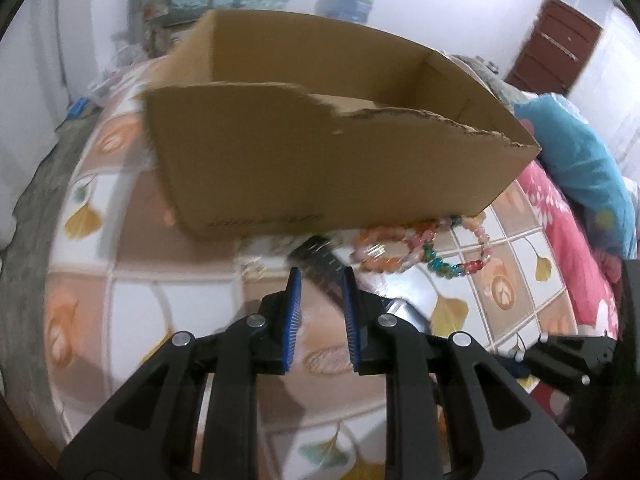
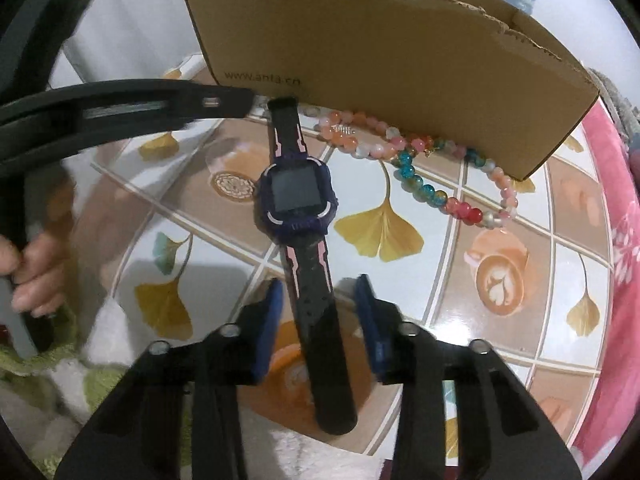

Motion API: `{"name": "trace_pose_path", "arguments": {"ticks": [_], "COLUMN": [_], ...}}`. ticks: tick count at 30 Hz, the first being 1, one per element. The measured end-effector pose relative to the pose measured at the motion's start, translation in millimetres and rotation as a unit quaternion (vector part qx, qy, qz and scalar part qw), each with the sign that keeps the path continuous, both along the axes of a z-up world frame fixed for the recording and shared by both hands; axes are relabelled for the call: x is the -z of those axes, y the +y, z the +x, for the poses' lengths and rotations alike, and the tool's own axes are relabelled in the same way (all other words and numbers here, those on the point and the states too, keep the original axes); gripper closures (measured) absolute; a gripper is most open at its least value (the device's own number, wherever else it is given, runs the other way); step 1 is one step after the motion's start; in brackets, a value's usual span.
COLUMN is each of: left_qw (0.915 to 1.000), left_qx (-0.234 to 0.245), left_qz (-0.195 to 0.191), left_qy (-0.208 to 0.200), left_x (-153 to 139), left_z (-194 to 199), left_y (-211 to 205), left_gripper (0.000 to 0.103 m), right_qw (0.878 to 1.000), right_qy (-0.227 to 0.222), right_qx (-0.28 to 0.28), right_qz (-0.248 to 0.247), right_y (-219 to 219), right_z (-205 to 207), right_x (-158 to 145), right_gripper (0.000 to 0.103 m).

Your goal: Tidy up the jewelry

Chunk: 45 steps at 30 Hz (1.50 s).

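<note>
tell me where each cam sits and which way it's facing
Left wrist: rides on the left gripper, looking down at the cardboard box; its own fingers show, plus the right gripper's body at the right edge.
Right wrist: rides on the right gripper, looking down at the watch, whose strap lies between its pads; the left gripper and a hand show at left.
Shared: box, bead bracelets, patterned tabletop.

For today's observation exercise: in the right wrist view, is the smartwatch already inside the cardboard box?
No: the smartwatch lies flat on the tablecloth in front of the cardboard box.
</note>
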<state>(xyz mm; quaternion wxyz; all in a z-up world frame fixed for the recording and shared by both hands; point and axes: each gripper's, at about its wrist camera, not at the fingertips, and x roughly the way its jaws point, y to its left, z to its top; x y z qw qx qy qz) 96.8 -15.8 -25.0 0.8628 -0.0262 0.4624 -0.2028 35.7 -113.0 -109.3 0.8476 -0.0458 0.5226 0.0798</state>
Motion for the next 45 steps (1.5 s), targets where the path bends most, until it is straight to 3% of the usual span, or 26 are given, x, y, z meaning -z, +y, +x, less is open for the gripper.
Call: {"name": "trace_pose_path", "arguments": {"ticks": [11,19,24,30,32,36,45], "left_qw": [0.9991,0.9978,0.9993,0.9990,0.9986,0.9978,0.9946], "left_qx": [0.023,0.028,0.031,0.046,0.051,0.050,0.026], "left_qz": [0.032,0.058,0.020,0.004,0.007,0.035,0.098], "left_qy": [0.019,0.011,0.008,0.002,0.009,0.025,0.021], "left_x": [22,23,11,5,9,21,26], "left_z": [-7,-28,-29,-9,-4,2,-2], "left_y": [-23,-21,-18,-41,-50,-65,-64], "left_gripper": [0.079,0.078,0.077,0.062,0.061,0.061,0.060], "right_qw": [0.998,0.997,0.996,0.995,0.994,0.994,0.992], "right_qy": [-0.013,-0.024,-0.036,-0.041,-0.043,-0.045,-0.066], "right_qx": [-0.052,-0.038,-0.058,-0.077,-0.078,-0.079,-0.083], "right_qz": [-0.039,-0.063,-0.058,-0.057,-0.057,-0.052,-0.067], "right_y": [-5,-29,-32,-25,-23,-22,-34], "right_z": [-15,-11,-16,-31,-32,-31,-43], "right_x": [-5,-8,-12,-10,-9,-7,-11], "right_gripper": [0.083,0.083,0.083,0.083,0.083,0.083,0.083]}}
